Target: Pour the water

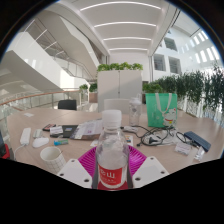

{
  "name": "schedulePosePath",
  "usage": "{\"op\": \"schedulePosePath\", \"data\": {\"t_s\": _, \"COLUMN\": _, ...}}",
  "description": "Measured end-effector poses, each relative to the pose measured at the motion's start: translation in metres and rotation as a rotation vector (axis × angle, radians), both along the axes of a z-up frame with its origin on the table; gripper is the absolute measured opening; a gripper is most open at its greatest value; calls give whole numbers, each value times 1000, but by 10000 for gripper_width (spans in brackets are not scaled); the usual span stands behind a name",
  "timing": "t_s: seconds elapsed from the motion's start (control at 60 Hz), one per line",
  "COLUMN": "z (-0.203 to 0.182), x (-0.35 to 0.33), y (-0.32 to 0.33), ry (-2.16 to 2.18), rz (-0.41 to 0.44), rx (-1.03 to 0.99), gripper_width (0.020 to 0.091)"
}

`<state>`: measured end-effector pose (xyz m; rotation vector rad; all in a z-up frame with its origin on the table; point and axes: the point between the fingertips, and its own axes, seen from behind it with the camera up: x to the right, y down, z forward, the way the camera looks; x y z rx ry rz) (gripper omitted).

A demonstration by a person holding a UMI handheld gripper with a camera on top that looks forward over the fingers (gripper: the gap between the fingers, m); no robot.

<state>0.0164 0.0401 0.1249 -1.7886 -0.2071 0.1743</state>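
Right now my gripper [111, 178] has its two fingers on either side of a clear water bottle [111, 150], the pink pads [88, 160] flanking its lower body near the red label [111, 180]. Both pads seem to press against the plastic, so I judge the gripper clamped on the bottle, though the contact itself is partly hidden by the bottle's own width. The bottle stands upright, its long axis running straight up from between my fingers to the white cap [112, 118] at the top. That is the relation the pour turns on: the neck points up and away from me, so tipping means rolling my wrist to one side.

Out to the left, on the counter [70, 150], sits a white cup [52, 157], near the bottle but apart from it, which I take as the likely target. Beyond lie scattered papers [85, 130], black cables [155, 135] and a green bag [160, 108].
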Motion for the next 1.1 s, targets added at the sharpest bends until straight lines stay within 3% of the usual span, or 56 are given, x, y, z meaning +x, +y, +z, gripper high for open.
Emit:
{"op": "schedulePosePath", "data": {"t_s": 0.05, "z": -39, "x": -5, "y": 2, "ry": 11, "rz": 32, "rx": -43, "gripper_width": 398}}
{"op": "schedulePosePath", "data": {"t_s": 0.117, "z": -53, "x": -6, "y": -2, "ry": 7, "rz": 48, "rx": -87, "gripper_width": 412}}
{"op": "schedulePosePath", "data": {"t_s": 0.383, "z": -51, "x": -3, "y": -3, "ry": 4, "rz": 91, "rx": -28, "gripper_width": 435}}
{"op": "schedulePosePath", "data": {"t_s": 0.433, "z": -51, "x": -3, "y": -3, "ry": 11, "rz": 84, "rx": -30, "gripper_width": 467}}
{"op": "schedulePosePath", "data": {"t_s": 0.533, "z": -59, "x": 1, "y": -11, "ry": -13, "rz": 80, "rx": -105, "gripper_width": 568}}
{"op": "schedulePosePath", "data": {"t_s": 0.567, "z": -66, "x": 2, "y": -17, "ry": -19, "rz": 79, "rx": -161, "gripper_width": 639}}
{"op": "schedulePosePath", "data": {"t_s": 0.617, "z": -70, "x": -1, "y": -23, "ry": -2, "rz": 89, "rx": -214, "gripper_width": 805}}
{"op": "schedulePosePath", "data": {"t_s": 0.65, "z": -63, "x": 1, "y": -38, "ry": 14, "rz": 87, "rx": -231, "gripper_width": 856}}
{"op": "schedulePosePath", "data": {"t_s": 1.1, "z": 64, "x": 19, "y": -240, "ry": -16, "rz": -105, "rx": -296, "gripper_width": 839}}
